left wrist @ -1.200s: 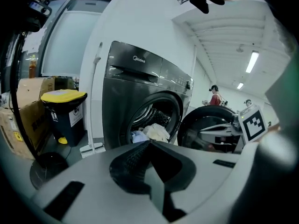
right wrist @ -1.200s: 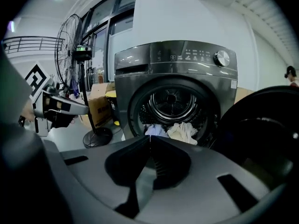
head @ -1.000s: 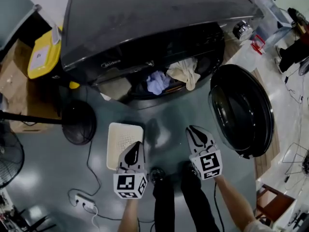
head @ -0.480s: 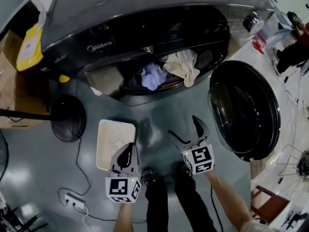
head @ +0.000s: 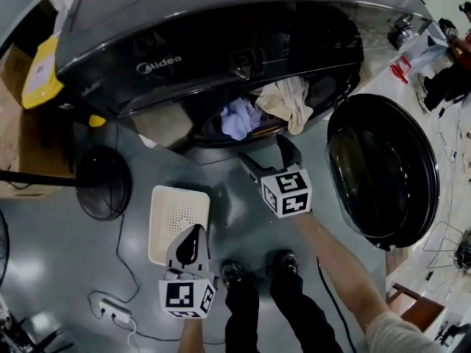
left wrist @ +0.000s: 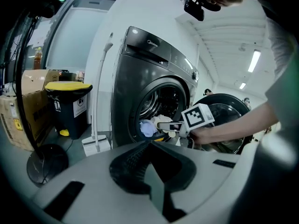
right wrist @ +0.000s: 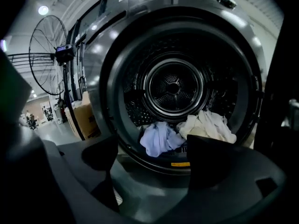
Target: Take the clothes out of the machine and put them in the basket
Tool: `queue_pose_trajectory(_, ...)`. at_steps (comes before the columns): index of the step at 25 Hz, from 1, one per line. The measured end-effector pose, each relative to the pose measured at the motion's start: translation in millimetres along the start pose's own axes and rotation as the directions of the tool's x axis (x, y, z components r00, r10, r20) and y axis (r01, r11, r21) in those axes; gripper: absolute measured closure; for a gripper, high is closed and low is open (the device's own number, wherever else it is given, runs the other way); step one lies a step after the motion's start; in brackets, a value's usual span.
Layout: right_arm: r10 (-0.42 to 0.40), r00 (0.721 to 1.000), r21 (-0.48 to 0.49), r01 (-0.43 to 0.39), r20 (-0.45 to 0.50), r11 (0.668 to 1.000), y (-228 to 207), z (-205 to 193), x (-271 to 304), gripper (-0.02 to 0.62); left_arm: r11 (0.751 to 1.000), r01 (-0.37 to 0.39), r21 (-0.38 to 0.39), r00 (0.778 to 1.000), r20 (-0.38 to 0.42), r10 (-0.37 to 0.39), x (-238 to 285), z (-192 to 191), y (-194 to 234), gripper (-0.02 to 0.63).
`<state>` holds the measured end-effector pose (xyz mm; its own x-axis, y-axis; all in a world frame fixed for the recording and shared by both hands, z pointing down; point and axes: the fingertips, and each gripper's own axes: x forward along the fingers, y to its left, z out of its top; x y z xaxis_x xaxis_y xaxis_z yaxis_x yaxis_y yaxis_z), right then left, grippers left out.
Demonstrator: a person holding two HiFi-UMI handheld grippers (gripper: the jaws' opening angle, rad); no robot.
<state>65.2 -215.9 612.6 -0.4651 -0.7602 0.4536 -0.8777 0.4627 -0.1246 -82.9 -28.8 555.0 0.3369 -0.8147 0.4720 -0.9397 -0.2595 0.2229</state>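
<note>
- Right claw (head: 263,151) has just been opening, now wide, empty, right at the washer (head: 184,35) mouth.
- Left claw (head: 193,234) pinched closed, empty, by the white basket (head: 175,208).
- Blue garment (head: 237,118) and cream garment (head: 288,98) sit at the drum's (right wrist: 174,85) front edge.

Workshop hall: washing machine (head: 221,28), pedestal fan (right wrist: 64,55)

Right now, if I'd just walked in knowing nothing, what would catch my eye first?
The big dark washing machine stands with its round door swung open on the right, a pale blue garment and a cream garment heaped at the drum's mouth. The right claw, whose jaws have just been opening with nothing between them, points at the clothes; a white basket lies on the floor beside the shut left claw.
</note>
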Motion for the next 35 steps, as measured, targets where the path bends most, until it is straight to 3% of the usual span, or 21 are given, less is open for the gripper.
queue_pose_trajectory(13, -0.018, 0.995, -0.018, 0.016, -0.095, 1.0, -23, -16, 124, 0.143, 0.999, -0.034, -0.001, 0.999, 0.023, 0.034, 10, -9, 36, 0.588)
queue_pose_trajectory(22, -0.037, 0.982, -0.066, 0.025, -0.187, 0.998, -31, -46, 155, 0.147, 0.999, -0.048, 0.018, 0.998, 0.037, 0.047, 20, -13, 51, 0.589)
queue_pose_trajectory(23, -0.034, 0.982, -0.08, 0.019, -0.186, 0.997, -30, -45, 155, 0.166, 0.999, -0.05, 0.018, 0.998, 0.04, 0.049, 21, -12, 52, 0.588)
queue_pose_trajectory(25, -0.041, 0.979, -0.131, 0.015, -0.198, 0.991, -27, -43, 154, 0.347, 0.999, -0.049, 0.018, 0.998, 0.039, 0.049, 23, -13, 51, 0.588)
queue_pose_trajectory(28, -0.037, 0.969, -0.169, -0.005, -0.246, 0.986, -26, -45, 149, 0.426, 0.999, -0.037, 0.023, 0.999, 0.035, 0.037, 25, -12, 46, 0.588)
queue_pose_trajectory(35, 0.046, 0.982, -0.179, -0.08, -0.184, 0.981, -1, -13, 113, 0.462, 1.0, -0.018, 0.026, 0.999, 0.034, 0.018, 23, 4, 32, 0.588)
